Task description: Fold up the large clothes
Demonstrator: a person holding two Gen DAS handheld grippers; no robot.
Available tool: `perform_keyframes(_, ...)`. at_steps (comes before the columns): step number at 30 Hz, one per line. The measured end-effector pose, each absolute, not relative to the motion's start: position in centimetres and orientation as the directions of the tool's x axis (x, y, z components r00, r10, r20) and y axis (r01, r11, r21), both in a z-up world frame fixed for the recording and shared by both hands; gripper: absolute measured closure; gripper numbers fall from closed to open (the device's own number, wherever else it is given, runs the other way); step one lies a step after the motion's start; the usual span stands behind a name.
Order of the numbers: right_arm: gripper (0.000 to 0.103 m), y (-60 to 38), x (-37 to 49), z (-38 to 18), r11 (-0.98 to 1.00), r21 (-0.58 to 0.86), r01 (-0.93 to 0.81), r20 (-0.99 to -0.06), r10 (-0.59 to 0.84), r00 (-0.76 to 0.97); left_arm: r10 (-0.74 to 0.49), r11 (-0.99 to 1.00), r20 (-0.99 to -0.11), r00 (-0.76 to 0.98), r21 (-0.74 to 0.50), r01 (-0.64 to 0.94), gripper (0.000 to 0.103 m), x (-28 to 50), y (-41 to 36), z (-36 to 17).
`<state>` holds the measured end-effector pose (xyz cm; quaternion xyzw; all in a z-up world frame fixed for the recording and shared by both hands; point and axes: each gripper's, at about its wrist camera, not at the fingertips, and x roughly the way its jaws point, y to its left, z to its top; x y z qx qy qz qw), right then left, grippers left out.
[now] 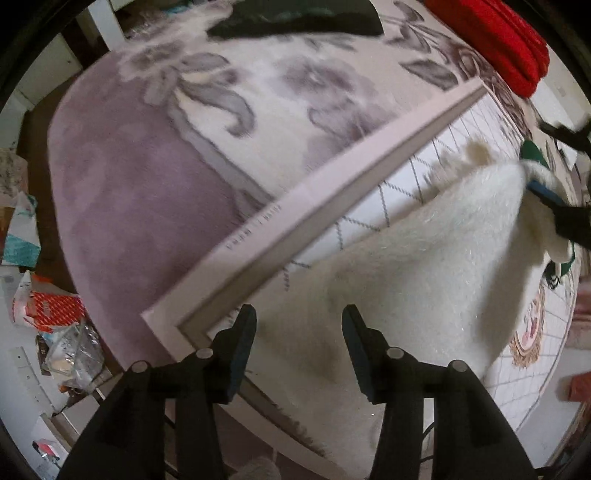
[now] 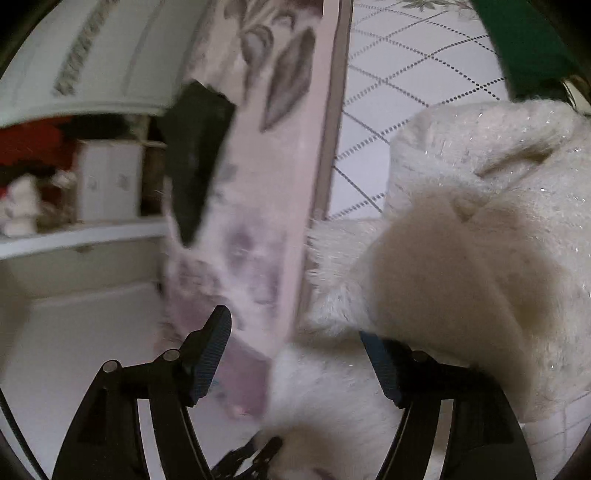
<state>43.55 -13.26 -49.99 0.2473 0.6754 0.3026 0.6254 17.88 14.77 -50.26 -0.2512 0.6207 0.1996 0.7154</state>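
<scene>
A fluffy white garment (image 1: 424, 273) lies on a white mat with a diamond grid (image 1: 373, 206). My left gripper (image 1: 299, 328) is open, its fingers just above the garment's near edge, holding nothing. In the left wrist view the right gripper (image 1: 554, 206) is at the garment's far right edge, with white fluff around its finger. In the right wrist view the right gripper (image 2: 295, 354) has its jaws wide apart, with the bunched garment (image 2: 480, 240) lying over its right finger (image 2: 384, 365) and fluff between the fingers.
The mat's pink border (image 1: 314, 192) lies on a lilac floral rug (image 1: 147, 155). A dark garment (image 1: 295, 18) and a red cushion (image 1: 509, 44) lie at the far side. Green cloth (image 2: 524, 40) lies beyond the white garment. Bags and clutter (image 1: 48, 306) sit left.
</scene>
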Motion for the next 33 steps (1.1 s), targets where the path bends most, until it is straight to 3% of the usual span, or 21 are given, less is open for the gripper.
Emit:
perform_keyframes(7, 0.029, -23.1, 39.4, -48.8, 0.835, 0.55, 0.0, -0.834, 0.549, 0.059, 0.025, 0.819, -0.994, 0.11, -0.043, -0.572, 0.057, 18.6, 15.1, -52.1)
perform_keyframes(11, 0.029, -28.0, 35.7, -53.8, 0.858, 0.488, 0.162, -0.869, 0.495, -0.009, 0.022, 0.822, -0.997, 0.076, -0.025, -0.57, 0.057, 18.3, 15.0, -54.3)
perform_keyframes(15, 0.029, -28.1, 36.0, -58.6, 0.848, 0.504, 0.165, -0.858, 0.514, -0.019, 0.054, 0.839, -0.996, 0.074, 0.005, -0.544, 0.056, 18.4, 14.5, -54.4)
perform_keyframes(17, 0.037, -27.9, 36.6, -60.0, 0.825, 0.537, 0.177, -0.841, 0.54, 0.03, 0.082, 0.858, -0.994, 0.077, 0.031, -0.513, 0.056, 18.7, 14.1, -54.0)
perform_keyframes(19, 0.061, -28.0, 36.0, -60.4, 0.802, 0.56, 0.208, -0.826, 0.558, 0.075, 0.1, 0.87, -0.992, 0.079, 0.049, -0.49, 0.056, 18.8, 13.7, -53.6)
perform_keyframes(24, 0.081, -31.7, 29.8, -59.2, 0.74, 0.556, 0.379, -0.82, 0.562, 0.106, 0.12, 0.888, -0.99, 0.073, 0.074, -0.453, 0.056, 17.8, 12.7, -52.6)
perform_keyframes(27, 0.081, -33.0, 24.2, -58.7, 0.789, 0.475, 0.39, -0.857, 0.515, 0.002, 0.129, 0.905, -0.99, 0.056, 0.094, -0.415, 0.056, 17.0, 11.5, -52.0)
perform_keyframes(30, 0.074, -34.4, 20.9, -58.1, 0.826, 0.401, 0.397, -0.866, 0.483, -0.129, 0.117, 0.918, -0.992, 0.035, 0.095, -0.385, 0.056, 16.1, 10.1, -51.8)
perform_keyframes(33, 0.073, -35.2, 21.2, -56.0, 0.866, 0.382, 0.322, -0.893, 0.435, -0.112, 0.093, 0.924, -0.995, 0.029, 0.075, -0.375, 0.053, 15.5, 9.0, -52.0)
